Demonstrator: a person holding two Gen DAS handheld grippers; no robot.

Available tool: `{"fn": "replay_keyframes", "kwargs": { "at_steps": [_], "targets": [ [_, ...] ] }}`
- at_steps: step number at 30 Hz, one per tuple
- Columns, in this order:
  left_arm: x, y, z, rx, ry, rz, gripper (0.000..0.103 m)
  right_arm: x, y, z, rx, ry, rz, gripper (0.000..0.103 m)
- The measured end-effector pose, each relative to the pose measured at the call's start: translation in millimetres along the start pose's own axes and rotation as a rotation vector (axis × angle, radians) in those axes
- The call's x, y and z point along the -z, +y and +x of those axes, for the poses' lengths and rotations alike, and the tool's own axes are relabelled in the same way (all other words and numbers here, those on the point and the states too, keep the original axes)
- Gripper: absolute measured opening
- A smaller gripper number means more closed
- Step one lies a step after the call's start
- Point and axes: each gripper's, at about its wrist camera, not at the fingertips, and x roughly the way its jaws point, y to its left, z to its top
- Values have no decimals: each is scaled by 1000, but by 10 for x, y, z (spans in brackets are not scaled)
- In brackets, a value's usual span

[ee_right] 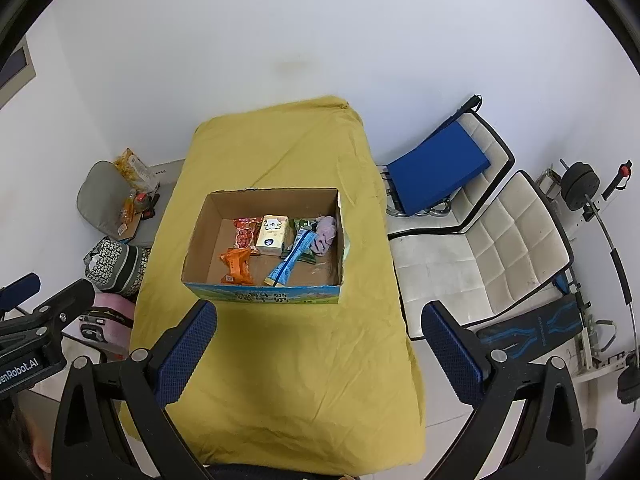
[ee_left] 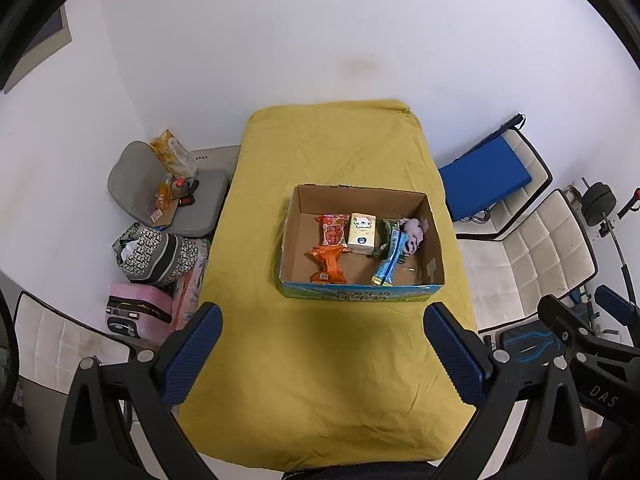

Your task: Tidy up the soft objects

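Observation:
An open cardboard box (ee_left: 434, 236) (ee_right: 200, 220) stands on the yellow-covered table (ee_left: 320, 380) (ee_right: 280, 360). Inside lie a red snack packet (ee_left: 333, 232) (ee_right: 245, 236), an orange packet (ee_left: 328, 266) (ee_right: 237, 266), a white tissue pack (ee_left: 362, 233) (ee_right: 273, 234), a blue pouch (ee_left: 389, 262) (ee_right: 289, 262), a green packet (ee_left: 384, 236) and a purple soft toy (ee_left: 414, 232) (ee_right: 325, 234). My left gripper (ee_left: 322, 354) is open and empty, above the table's near part. My right gripper (ee_right: 320, 354) is open and empty beside it.
Left of the table are a grey cushion with bottles (ee_left: 160, 188), patterned bags (ee_left: 156, 254) and a pink case (ee_left: 136, 314). Right of it are white padded chairs (ee_right: 500, 248), a blue cushion (ee_right: 436, 172) and exercise gear (ee_right: 592, 200).

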Motion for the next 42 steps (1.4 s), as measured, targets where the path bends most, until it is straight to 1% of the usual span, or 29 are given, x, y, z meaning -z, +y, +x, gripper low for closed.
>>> {"fn": "replay_keyframes", "kwargs": {
  "at_steps": [20,33,42],
  "targets": [
    [48,5,-17,-7,23,7,103,74,21,-27,10,1,-4,103],
    [60,27,89,-2,54,5,103,123,3,8,15,24,5,103],
    [63,71,115,-6,57,-7,103,105,32,42,15,25,-4,103]
  ]
}}
